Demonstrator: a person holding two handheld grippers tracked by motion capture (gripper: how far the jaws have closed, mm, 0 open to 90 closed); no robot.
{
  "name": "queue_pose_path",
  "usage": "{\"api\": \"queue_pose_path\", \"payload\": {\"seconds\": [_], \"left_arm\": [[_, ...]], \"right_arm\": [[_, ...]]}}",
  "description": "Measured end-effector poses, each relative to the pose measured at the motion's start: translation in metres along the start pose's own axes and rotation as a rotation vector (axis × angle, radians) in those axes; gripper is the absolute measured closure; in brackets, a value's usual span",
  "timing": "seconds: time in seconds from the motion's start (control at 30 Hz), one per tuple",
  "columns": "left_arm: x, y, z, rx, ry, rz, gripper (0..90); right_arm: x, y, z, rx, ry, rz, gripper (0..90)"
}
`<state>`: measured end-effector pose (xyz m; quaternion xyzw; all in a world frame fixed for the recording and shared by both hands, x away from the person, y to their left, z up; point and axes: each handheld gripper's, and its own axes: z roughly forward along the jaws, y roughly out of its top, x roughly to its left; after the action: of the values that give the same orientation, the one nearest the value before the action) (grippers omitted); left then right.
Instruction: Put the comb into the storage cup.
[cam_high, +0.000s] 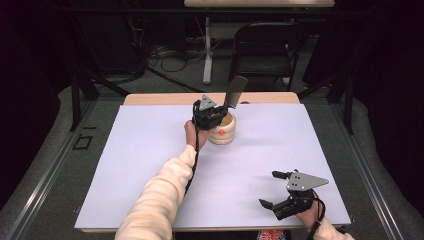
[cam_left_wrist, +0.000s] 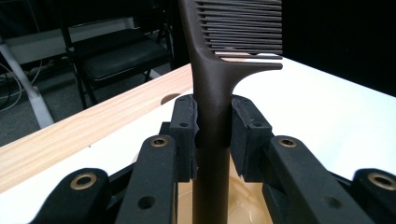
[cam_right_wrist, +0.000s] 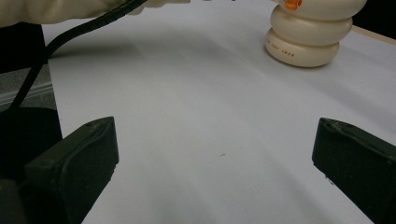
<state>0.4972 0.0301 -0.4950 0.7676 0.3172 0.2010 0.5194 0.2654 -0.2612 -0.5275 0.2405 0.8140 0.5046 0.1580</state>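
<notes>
Over the cream ribbed ceramic cup (cam_high: 223, 131) near the far edge of the white table (cam_high: 150, 150), my left gripper (cam_high: 214, 113) has its jaws clamped on the dark brown plastic comb (cam_left_wrist: 212, 116), upright above the cup. My right gripper (cam_high: 274, 190) sits near me, jaws wide apart.

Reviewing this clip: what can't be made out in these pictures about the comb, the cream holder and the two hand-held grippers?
- Comb: lower handle end hidden inside the cream holder and behind the left hand-held gripper; teeth cut off by the left gripper view's top edge.
- Holder: small print blurred in the right gripper view; upper part cut off by the top edge.
- Holder's inside: screened by the gripper in the high view.
- Right hand-held gripper: the hand is cut off by the high view's bottom edge.
</notes>
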Motion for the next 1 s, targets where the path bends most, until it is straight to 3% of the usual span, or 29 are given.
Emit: {"api": "queue_pose_path", "payload": {"seconds": [1.0], "left_arm": [[0.0005,-0.0035,0.0027,0.042,-0.02,0.009,72.7]], "right_arm": [[0.0,0.0,0.0,0.001,-0.001,0.002,0.1]]}}
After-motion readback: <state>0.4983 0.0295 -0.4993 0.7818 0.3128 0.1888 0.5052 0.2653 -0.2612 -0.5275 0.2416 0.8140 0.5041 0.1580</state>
